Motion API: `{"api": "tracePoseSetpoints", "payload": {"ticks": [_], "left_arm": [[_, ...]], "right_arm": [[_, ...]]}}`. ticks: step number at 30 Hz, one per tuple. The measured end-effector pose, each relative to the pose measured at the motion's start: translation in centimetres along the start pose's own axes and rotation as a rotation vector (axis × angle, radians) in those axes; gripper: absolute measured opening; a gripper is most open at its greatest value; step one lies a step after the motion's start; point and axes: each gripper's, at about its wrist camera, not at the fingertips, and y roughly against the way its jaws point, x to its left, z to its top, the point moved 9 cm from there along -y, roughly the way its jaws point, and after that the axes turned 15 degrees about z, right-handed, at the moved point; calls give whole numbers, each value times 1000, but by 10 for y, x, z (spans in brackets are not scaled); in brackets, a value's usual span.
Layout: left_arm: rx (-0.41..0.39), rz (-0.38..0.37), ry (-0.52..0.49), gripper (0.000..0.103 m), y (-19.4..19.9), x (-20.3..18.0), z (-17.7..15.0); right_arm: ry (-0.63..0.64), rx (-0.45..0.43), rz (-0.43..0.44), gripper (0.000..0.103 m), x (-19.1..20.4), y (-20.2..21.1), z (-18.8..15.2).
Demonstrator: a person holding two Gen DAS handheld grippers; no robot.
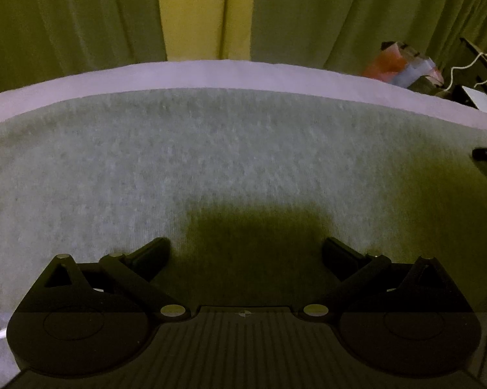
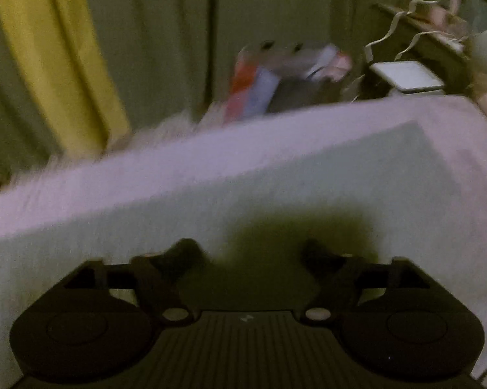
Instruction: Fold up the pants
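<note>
both my left gripper and right gripper hang wide apart, holding nothing, over the grey pants. pinching only the top layer could drag the cloth crooked across the white sheet.

Open fabric ahead; clutter past far edge, right; curtain behind.
</note>
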Motion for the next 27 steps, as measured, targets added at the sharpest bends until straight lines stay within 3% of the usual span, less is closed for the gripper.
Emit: {"api": "tracePoseSetpoints", "payload": {"ticks": [2,5,6,8,10,14,16,21,23,27], "left_arm": [[12,-6,11,103,-2,1,2],[6,51,32,103,2,16,14],[-20,91,30,103,5,24,23],[-50,148,28,103,6,37,37],[-33,191,48,103,2,51,50],[5,181,142,103,-4,72,60],[3,177,134,103,-6,73,61],[53,294,109,103,-26,85,60],[21,268,150,103,-26,89,69],[106,253,181,103,-30,110,77]], "right_arm": [[53,-20,-66,86,-7,-7,7],[3,-52,-361,87,-46,-12,27],[-20,-62,-353,87,-43,-2,24],[-48,-63,-199,88,-24,0,20],[-40,-21,-144,89,-5,1,11],[14,30,-117,94,24,0,2],[39,36,-113,96,45,4,8],[89,53,-77,96,87,10,0],[92,72,-70,96,88,-1,5],[75,119,-40,101,91,-9,11]]}}
